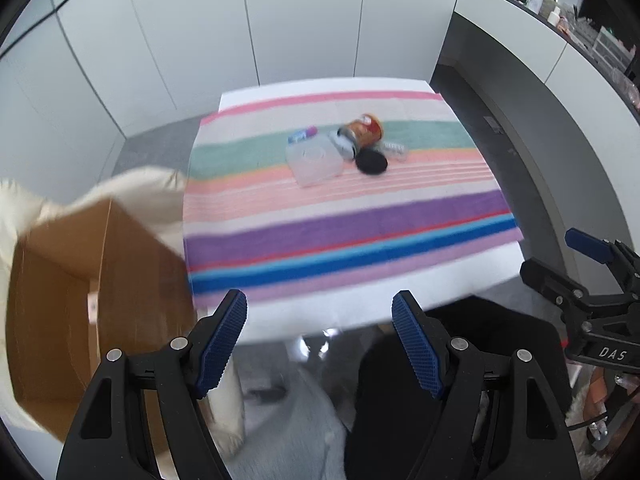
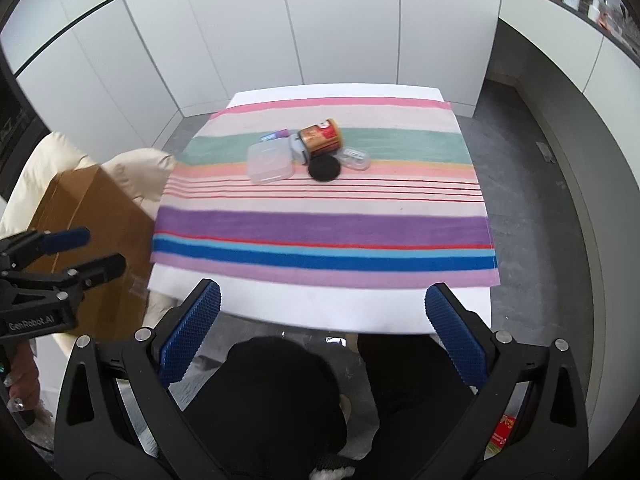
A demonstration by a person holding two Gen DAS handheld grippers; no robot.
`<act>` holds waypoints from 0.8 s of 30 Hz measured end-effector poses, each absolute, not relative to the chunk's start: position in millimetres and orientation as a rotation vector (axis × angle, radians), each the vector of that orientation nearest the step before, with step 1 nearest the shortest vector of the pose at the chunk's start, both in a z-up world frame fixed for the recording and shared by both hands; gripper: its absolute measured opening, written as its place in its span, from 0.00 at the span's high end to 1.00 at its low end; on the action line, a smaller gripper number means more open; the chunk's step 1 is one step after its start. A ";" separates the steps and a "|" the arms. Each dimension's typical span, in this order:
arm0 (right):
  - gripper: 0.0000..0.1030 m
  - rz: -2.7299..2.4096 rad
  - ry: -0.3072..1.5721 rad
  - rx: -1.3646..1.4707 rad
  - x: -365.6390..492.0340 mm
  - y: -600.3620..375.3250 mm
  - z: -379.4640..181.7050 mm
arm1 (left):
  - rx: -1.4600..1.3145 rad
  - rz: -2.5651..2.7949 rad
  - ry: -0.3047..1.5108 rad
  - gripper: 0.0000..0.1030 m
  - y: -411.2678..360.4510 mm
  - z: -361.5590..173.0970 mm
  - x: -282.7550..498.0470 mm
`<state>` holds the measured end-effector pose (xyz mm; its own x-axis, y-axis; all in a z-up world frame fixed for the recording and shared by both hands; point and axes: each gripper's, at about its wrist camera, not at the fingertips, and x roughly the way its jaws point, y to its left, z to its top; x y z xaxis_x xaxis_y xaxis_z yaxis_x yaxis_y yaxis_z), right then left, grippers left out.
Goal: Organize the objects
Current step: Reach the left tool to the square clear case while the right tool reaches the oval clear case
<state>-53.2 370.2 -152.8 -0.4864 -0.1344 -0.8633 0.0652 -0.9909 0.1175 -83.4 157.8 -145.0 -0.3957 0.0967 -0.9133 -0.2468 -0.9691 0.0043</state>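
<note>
A small heap lies mid-table on the striped cloth: a clear plastic box, an orange-red can on its side, a round black lid, a small clear case and a purple-capped tube. The same clear box, can and black lid show in the left wrist view. My left gripper hangs open and empty at the table's near edge. My right gripper is open and empty too, well short of the heap.
An open cardboard box rests on a cream cushion to the left of the table. A person's dark-clad legs are below the near edge. White cabinets stand behind; a cluttered counter curves along the right.
</note>
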 end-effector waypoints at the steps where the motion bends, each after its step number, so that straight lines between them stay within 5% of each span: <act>1: 0.00 -2.612 -0.112 1.531 -61.3 374.8 -157.7 | -1.588 2.464 0.220 0.25 160.8 -146.3 -90.3; 12: 0.00 -2.604 -0.152 1.584 -150.3 403.6 -212.7 | -1.666 2.413 0.242 0.25 184.0 -198.1 -179.7; 24: 0.00 -2.691 -0.485 1.660 -264.9 414.5 -308.0 | -1.798 2.432 0.061 0.26 187.8 -291.5 -268.2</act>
